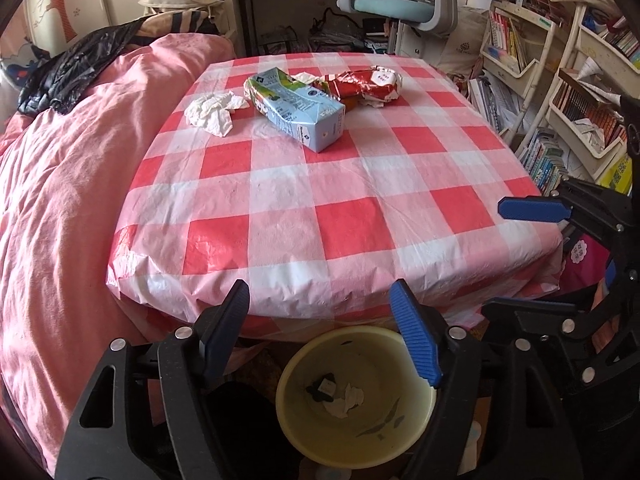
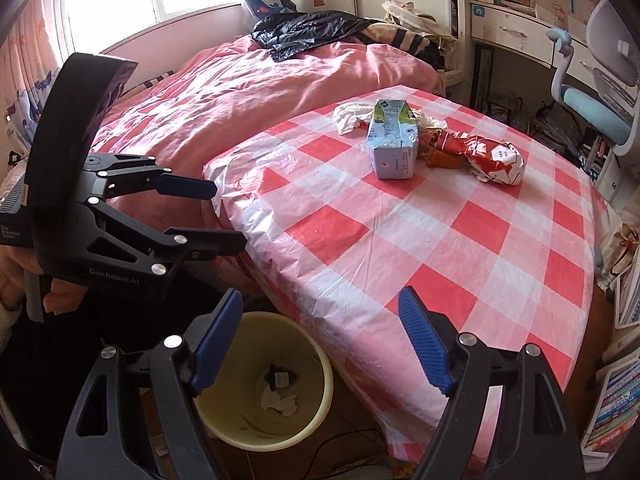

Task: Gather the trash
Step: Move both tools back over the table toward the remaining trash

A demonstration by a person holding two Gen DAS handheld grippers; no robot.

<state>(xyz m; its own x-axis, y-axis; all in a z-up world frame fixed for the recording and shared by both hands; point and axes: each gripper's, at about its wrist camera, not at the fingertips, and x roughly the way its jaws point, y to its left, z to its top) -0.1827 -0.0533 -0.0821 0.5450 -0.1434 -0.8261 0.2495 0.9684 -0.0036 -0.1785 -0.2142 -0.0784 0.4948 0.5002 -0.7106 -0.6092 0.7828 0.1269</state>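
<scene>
A blue milk carton (image 1: 298, 110) (image 2: 394, 140) lies on the red-checked table (image 1: 340, 208) (image 2: 440, 240), with a crumpled white tissue (image 1: 212, 110) (image 2: 352, 116) to its left and a crumpled red wrapper (image 1: 368, 84) (image 2: 486, 156) to its right. A yellow bin (image 1: 356, 396) (image 2: 264, 380) stands on the floor below the near table edge, with some scraps inside. My left gripper (image 1: 320, 332) (image 2: 216, 216) is open and empty above the bin. My right gripper (image 2: 320, 340) (image 1: 516, 256) is open and empty over the table's near edge.
A bed with a pink duvet (image 1: 72, 184) (image 2: 224, 92) borders the table on the left, with a black jacket (image 1: 76, 68) on it. Bookshelves (image 1: 568, 92) stand to the right. An office chair (image 1: 404, 4) (image 2: 592, 100) and a desk stand behind the table.
</scene>
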